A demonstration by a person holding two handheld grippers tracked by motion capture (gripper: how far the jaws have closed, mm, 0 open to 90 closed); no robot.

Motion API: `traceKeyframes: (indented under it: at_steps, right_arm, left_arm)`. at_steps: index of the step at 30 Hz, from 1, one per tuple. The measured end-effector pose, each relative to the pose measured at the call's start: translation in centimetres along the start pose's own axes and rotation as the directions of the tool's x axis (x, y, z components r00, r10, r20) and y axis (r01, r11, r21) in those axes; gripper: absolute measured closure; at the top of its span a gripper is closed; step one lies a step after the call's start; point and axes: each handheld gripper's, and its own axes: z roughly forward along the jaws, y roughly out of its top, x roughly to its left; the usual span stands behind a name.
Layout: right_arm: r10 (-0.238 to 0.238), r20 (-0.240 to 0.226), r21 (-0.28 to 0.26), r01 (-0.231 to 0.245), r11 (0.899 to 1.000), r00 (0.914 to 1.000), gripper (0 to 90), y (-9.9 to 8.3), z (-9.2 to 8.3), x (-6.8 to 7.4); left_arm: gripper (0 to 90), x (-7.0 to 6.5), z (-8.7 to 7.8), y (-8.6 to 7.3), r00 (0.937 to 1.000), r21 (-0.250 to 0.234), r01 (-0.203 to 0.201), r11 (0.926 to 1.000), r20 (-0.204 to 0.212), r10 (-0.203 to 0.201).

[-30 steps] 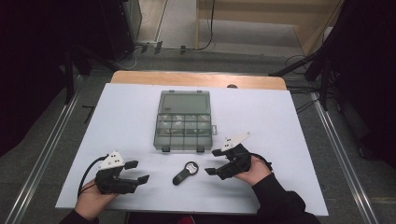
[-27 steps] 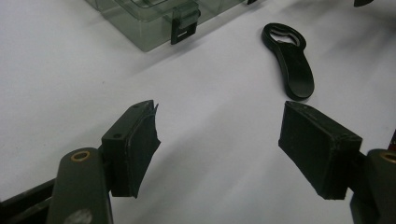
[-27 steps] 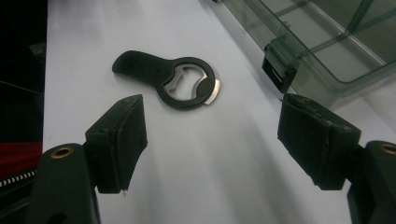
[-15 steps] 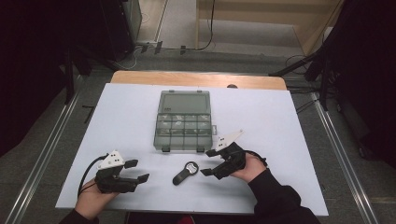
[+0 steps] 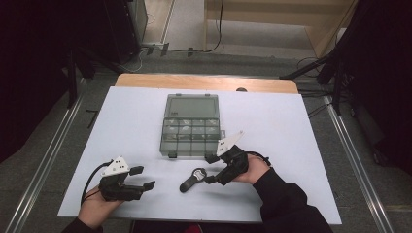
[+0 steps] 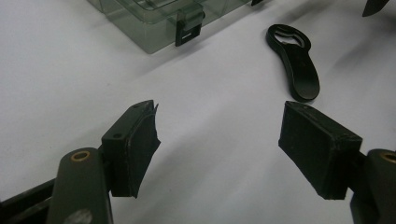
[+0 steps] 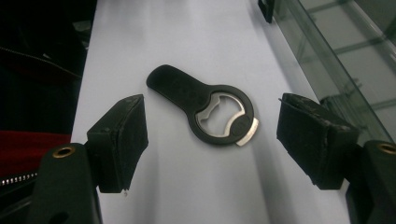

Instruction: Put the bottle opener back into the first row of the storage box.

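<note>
A black bottle opener point(image 5: 193, 179) with a metal ring head lies flat on the white table sheet point(image 5: 291, 121), in front of a clear compartment box point(image 5: 190, 125). My right gripper point(image 5: 209, 169) is open just right of the opener, jaws pointing at its head. In the right gripper view the opener point(image 7: 205, 108) lies on the sheet between and just beyond the wide-apart pads, untouched. My left gripper point(image 5: 143, 177) rests open at the front left, holding nothing. In the left gripper view the opener point(image 6: 297, 63) lies beyond the jaws to the right.
The clear box point(image 6: 163, 18) has its lid shut, with dark latches on its near side. A wooden table edge point(image 5: 204, 81) runs along the back. Metal rails point(image 5: 43, 165) flank the table on the floor.
My right gripper has slid left toward the bottle opener, so the opener's head now lies at its jaw tips. The left gripper has kept still.
</note>
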Motion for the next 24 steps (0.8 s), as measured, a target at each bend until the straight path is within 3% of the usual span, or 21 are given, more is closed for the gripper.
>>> traceKeyframes:
  at_steps: [4,14,19,24]
  right_arm:
    - [-0.041,-0.039,0.013,0.042,0.999,0.9984,26.1,0.7,0.5,-0.3]
    - [-0.108,-0.072,0.041,0.111,0.993,0.9916,28.4,1.9,1.5,-0.8]
    - [-0.152,-0.095,0.047,0.157,0.986,0.9838,30.1,2.7,1.9,-0.9]
    - [-0.202,-0.137,0.068,0.212,0.975,0.9698,30.4,3.3,2.5,-1.3]
  left_arm:
    - [27.3,0.0,0.0,0.0,1.0,0.001,0.0,1.0,-0.001,0.0]
    - [27.3,0.0,0.0,0.0,1.0,0.003,0.001,1.0,0.0,-0.001]
    - [27.3,0.0,0.0,-0.1,1.0,0.004,0.003,1.0,0.002,-0.003]
    - [27.3,0.0,0.0,-0.1,1.0,0.003,0.003,1.0,0.002,-0.003]
